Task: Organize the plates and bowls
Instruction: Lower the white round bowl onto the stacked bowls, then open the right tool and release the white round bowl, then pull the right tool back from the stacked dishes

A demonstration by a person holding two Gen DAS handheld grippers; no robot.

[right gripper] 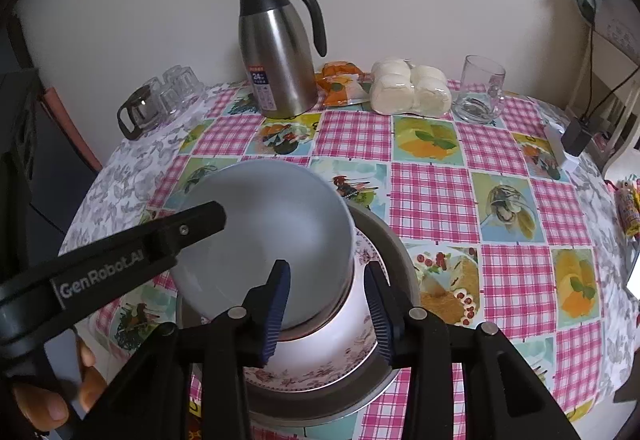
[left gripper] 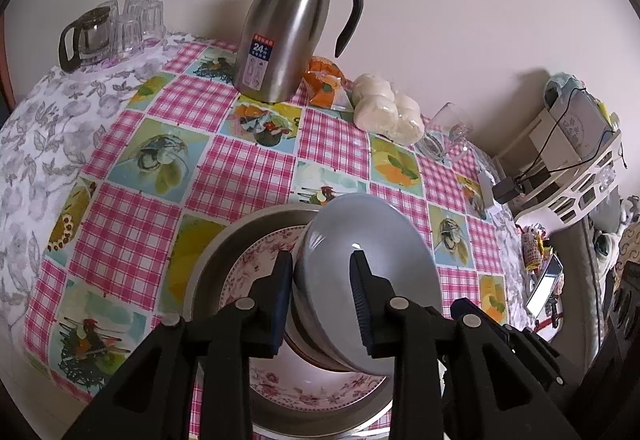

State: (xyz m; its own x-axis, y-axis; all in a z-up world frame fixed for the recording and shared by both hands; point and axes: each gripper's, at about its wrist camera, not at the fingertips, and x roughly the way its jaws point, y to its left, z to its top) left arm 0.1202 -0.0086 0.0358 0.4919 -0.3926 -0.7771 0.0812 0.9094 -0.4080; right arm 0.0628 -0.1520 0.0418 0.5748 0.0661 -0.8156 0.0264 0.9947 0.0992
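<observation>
A grey-blue bowl (left gripper: 360,240) is tilted above a floral plate (left gripper: 320,392) that lies in a metal pan (left gripper: 216,260). My left gripper (left gripper: 320,272) is shut on the bowl's rim, one finger inside and one outside. In the right wrist view the bowl (right gripper: 264,224) sits on a white bowl (right gripper: 340,320) stacked on the floral plate (right gripper: 340,368). My right gripper (right gripper: 328,280) is open, with its left finger inside the grey-blue bowl's near rim and its right finger beside the white bowl. The left gripper's finger (right gripper: 192,224) reaches in over the bowl's left rim.
A steel thermos jug (left gripper: 280,32) stands at the back of the checked tablecloth (left gripper: 160,200). Beside it lie an orange packet (left gripper: 324,80), wrapped white buns (left gripper: 388,108) and a glass mug (left gripper: 444,132). A glass teapot and glasses (left gripper: 112,32) stand back left. A white rack (left gripper: 576,160) is on the right.
</observation>
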